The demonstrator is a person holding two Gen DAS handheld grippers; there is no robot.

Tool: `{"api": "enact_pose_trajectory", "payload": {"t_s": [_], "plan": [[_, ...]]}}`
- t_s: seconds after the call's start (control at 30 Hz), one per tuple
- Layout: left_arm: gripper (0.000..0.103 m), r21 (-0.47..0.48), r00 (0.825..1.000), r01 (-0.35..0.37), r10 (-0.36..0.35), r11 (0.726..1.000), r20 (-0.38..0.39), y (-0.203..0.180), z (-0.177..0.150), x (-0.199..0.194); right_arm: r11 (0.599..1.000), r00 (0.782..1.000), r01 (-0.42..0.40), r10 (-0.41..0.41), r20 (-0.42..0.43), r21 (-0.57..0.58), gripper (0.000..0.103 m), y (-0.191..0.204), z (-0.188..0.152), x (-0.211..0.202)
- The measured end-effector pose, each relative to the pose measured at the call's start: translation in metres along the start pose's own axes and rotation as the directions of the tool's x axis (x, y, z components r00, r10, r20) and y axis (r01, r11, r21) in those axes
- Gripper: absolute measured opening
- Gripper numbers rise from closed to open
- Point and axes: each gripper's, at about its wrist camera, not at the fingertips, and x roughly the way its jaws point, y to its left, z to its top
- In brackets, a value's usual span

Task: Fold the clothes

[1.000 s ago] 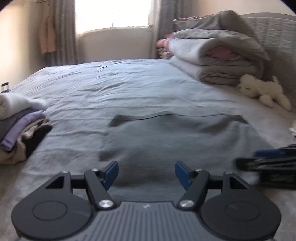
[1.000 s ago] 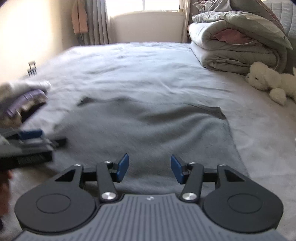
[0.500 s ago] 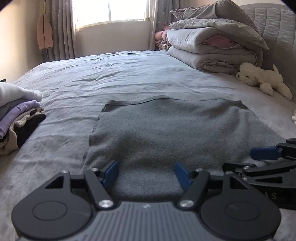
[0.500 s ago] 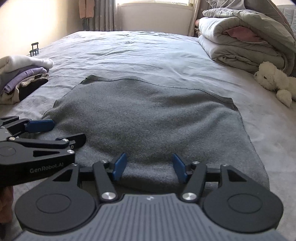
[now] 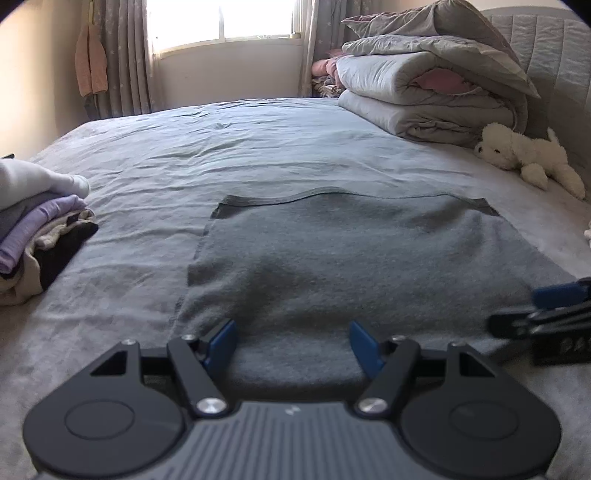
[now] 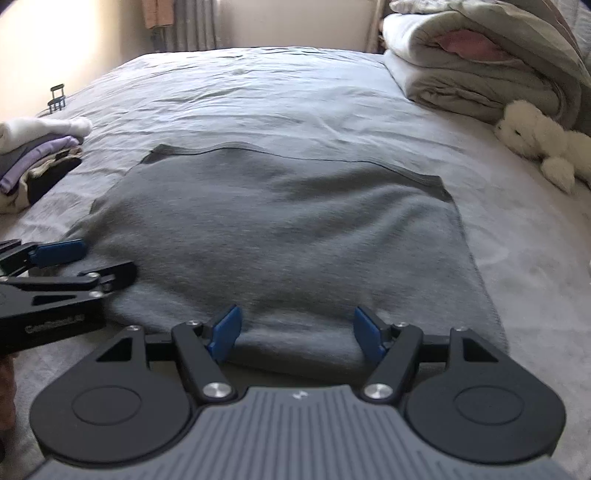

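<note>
Since half a second ago both tools have drawn back a little along the near edge of the grey garment (image 5: 354, 266), and the right-hand view has tipped so that the cloth looks slightly blurred. That garment lies spread flat on the bed (image 5: 258, 147), its far hem toward twelve o'clock and its near edge under the tools at six. The left gripper (image 5: 293, 341) has its blue pads spread wide over the near left part of the edge, pinching nothing; the right gripper (image 6: 297, 332) is likewise spread, over the near right part. Judging by this, the step in hand is the laying-out and lining-up before a fold, with no fold yet made in this piece. The next move likely calls for each tool to drop onto the near edge, close on a single layer close to its own corner, and carry it toward twelve o'clock so the hems meet; a grip that also catches the bedsheet would drag it along. From the left camera the folded stack (image 5: 40, 229) at nine o'clock is close and large, and the window (image 5: 221, 18) shows. From the right camera the garment's right edge and near right corner are plain, as is the left tool's side at nine o'clock. A white plush toy (image 6: 535, 136) lies at two o'clock beside a rolled duvet (image 6: 480, 59).
</note>
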Motion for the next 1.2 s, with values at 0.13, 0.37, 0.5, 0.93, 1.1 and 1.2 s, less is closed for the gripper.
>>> {"api": "enact_pose_trajectory", "payload": {"t_s": [0.13,0.37,0.5,0.93,1.1,1.2], "plan": [[0.07,-0.077,0.998,-0.045,0.042,0.996,-0.042,0.027,0.012,0.003,0.999,0.999,-0.021,0.023,-0.033,0.041,0.068,-0.024,0.001,0.0],[0.071,-0.198,0.992,-0.062,0.039,0.978,-0.117,0.06,0.011,0.011,0.988,0.997,0.006,0.006,-0.077,0.154,0.07,-0.071,0.003,-0.008],[0.072,-0.189,0.991,-0.075,0.052,0.979,-0.12,0.059,0.011,0.01,0.975,0.995,0.016,0.005,-0.095,0.223,0.069,-0.095,0.0,-0.01],[0.07,-0.35,0.984,-0.098,0.04,0.932,-0.171,0.106,0.015,0.0,0.969,0.986,0.116,-0.086,-0.142,0.219,0.085,-0.117,-0.006,-0.009],[0.068,-0.339,0.993,-0.1,0.07,0.936,-0.099,0.106,0.023,-0.014,0.96,0.98,0.188,-0.169,-0.105,0.206,0.084,-0.12,0.0,-0.019],[0.068,-0.294,0.999,-0.049,0.046,0.955,-0.018,0.09,0.028,-0.026,0.97,0.989,0.148,-0.145,-0.028,0.195,0.078,-0.11,0.003,-0.032]]}}
